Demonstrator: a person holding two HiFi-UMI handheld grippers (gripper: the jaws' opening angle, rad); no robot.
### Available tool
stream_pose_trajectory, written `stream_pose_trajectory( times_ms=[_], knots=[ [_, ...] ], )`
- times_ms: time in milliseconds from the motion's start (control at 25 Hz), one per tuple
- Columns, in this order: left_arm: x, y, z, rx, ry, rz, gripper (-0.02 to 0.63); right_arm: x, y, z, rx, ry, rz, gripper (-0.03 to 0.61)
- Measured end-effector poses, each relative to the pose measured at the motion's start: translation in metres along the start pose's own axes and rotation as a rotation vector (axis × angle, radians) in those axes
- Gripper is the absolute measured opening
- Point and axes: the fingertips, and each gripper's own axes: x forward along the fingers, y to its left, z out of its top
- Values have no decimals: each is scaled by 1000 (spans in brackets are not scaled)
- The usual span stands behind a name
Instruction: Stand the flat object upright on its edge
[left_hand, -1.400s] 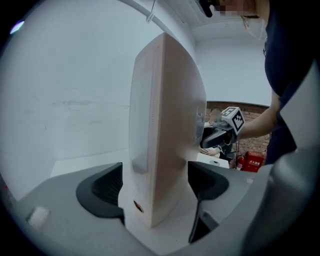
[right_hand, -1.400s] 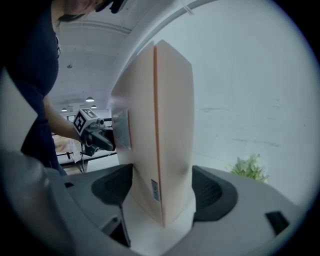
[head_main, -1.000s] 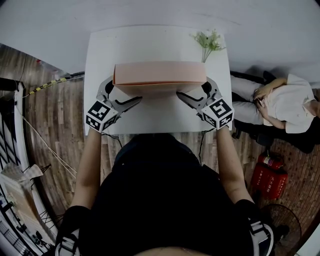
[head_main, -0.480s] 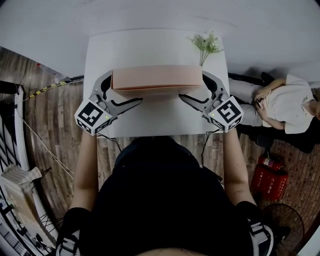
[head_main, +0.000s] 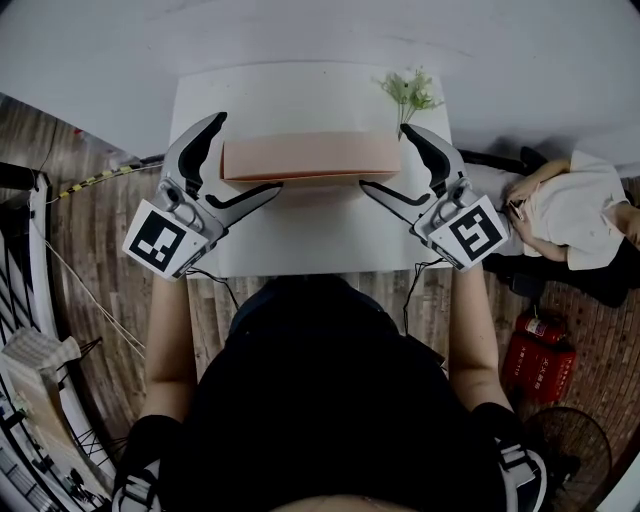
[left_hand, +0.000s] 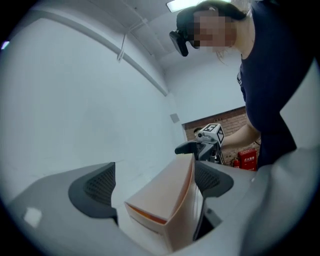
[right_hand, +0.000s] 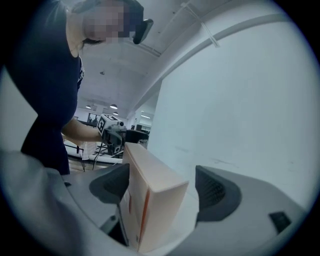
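A flat pink box (head_main: 310, 158) stands on its long edge across the white table (head_main: 300, 235). My left gripper (head_main: 243, 153) is open at the box's left end, one finger behind the box and one in front. My right gripper (head_main: 385, 157) is open at the right end in the same way. In the left gripper view the box (left_hand: 165, 210) sits between the wide jaws of the left gripper (left_hand: 152, 185), close to the right-hand pad. In the right gripper view the box (right_hand: 150, 195) stands nearer the left-hand pad of the right gripper (right_hand: 162, 187).
A sprig of artificial flowers (head_main: 412, 90) lies at the table's back right corner. A grey wall runs behind the table. A seated person (head_main: 570, 210) and red fire extinguishers (head_main: 535, 350) are on the floor to the right.
The box has tipped further up onto its edge. Both grippers have swung outward and upward, so their far fingers now show beyond the box ends.
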Motion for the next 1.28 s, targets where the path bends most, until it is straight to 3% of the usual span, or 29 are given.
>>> stream_pose_trajectory(
  times_ms=[160,280,320,360,400,440,480,600,1000,1120,1280],
  knots=[
    [-2,3,22,-14,-7,46,479,-1,0,27,-57,-39,-18,373],
    [-2,-4,32,60,34,62,471,-2,-1,47,-106,-64,-47,368],
    [-2,-6,35,95,51,69,429,-3,-1,55,-123,-77,-62,302],
    [-3,-8,39,123,64,79,334,-5,-2,63,-141,-92,-81,175],
    [-4,-10,42,141,69,89,215,-5,-2,70,-159,-104,-94,116],
    [-4,-12,46,146,71,94,132,-5,-1,77,-175,-112,-98,87],
    [-5,-14,49,146,72,92,88,-5,1,83,-189,-115,-96,59],
    [-6,-19,58,150,87,91,18,-3,9,96,-218,-105,-82,19],
    [-12,-44,68,163,130,73,11,-6,35,100,-194,-67,-96,11],
    [-19,-40,53,92,149,185,11,-15,31,86,-122,-55,-218,12],
    [-37,-30,34,-37,123,423,11,-23,32,61,-3,-51,-366,12]
  ],
)
